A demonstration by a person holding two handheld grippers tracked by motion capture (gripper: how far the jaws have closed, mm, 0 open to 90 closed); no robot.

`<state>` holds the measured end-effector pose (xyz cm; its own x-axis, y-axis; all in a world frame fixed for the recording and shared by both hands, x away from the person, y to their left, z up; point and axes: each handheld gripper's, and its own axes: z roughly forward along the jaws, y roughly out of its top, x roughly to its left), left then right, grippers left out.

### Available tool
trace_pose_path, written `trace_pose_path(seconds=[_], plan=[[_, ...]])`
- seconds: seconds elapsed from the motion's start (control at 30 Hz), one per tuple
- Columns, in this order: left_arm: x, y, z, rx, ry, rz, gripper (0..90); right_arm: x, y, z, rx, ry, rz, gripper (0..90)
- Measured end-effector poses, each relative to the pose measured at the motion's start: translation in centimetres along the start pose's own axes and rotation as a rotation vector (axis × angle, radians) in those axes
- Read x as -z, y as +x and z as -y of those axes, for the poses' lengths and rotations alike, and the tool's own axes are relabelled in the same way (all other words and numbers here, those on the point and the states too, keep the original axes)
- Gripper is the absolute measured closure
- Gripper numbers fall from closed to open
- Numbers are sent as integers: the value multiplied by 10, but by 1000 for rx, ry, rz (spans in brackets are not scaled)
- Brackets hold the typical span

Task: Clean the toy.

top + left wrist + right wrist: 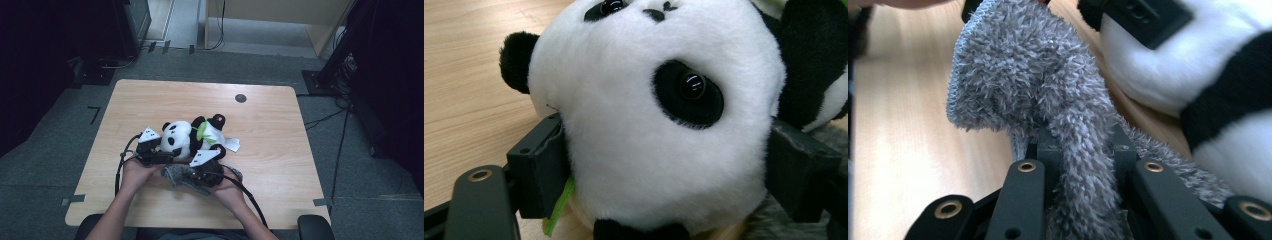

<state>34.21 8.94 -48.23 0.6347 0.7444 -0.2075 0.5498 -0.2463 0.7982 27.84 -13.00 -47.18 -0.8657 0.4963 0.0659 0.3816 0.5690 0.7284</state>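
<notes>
A black-and-white panda plush (180, 139) with a green scarf lies in the middle of the wooden table (280, 165). My left gripper (167, 151) is shut on its head: in the left gripper view both black jaws press into the white fur of the panda plush (649, 125) from either side of my left gripper (669, 165). A grey fuzzy cloth (181, 175) hangs just in front of the panda, with my right gripper (194, 174) shut on it. In the right gripper view the grey fuzzy cloth (1023, 75) is pinched in my right gripper (1083, 145), and the panda plush (1208, 75) lies close at the right.
A white tag (233, 145) sticks out from the panda's right side. A round black grommet (240, 98) sits near the table's far edge. Dark stands and cables (345, 55) surround the table on grey carpet. The person's hands are at the near edge.
</notes>
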Motion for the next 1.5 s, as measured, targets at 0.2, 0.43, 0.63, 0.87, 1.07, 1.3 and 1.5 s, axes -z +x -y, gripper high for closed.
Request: trace_pose_path(seconds=[0.2,0.43,0.63,0.87,1.07,1.3,1.5], plan=[[1,-3,0,-5,3,-10,161,-15,-8,-13,-21,7,42,758],[1,-2,2,0,-4,-10,161,-17,-15,-17,-19,8,82,757],[2,-3,4,-6,-1,-15,161,-10,-17,-9,-48,1,111,757],[2,-1,4,12,-8,-7,163,9,-23,9,-84,-7,136,758],[2,0,4,3,-4,-5,171,26,-19,22,-99,-39,160,758],[3,2,3,2,2,6,219,48,-30,35,-146,-65,195,756],[2,3,2,9,6,14,217,62,-38,47,-154,-42,201,750]])
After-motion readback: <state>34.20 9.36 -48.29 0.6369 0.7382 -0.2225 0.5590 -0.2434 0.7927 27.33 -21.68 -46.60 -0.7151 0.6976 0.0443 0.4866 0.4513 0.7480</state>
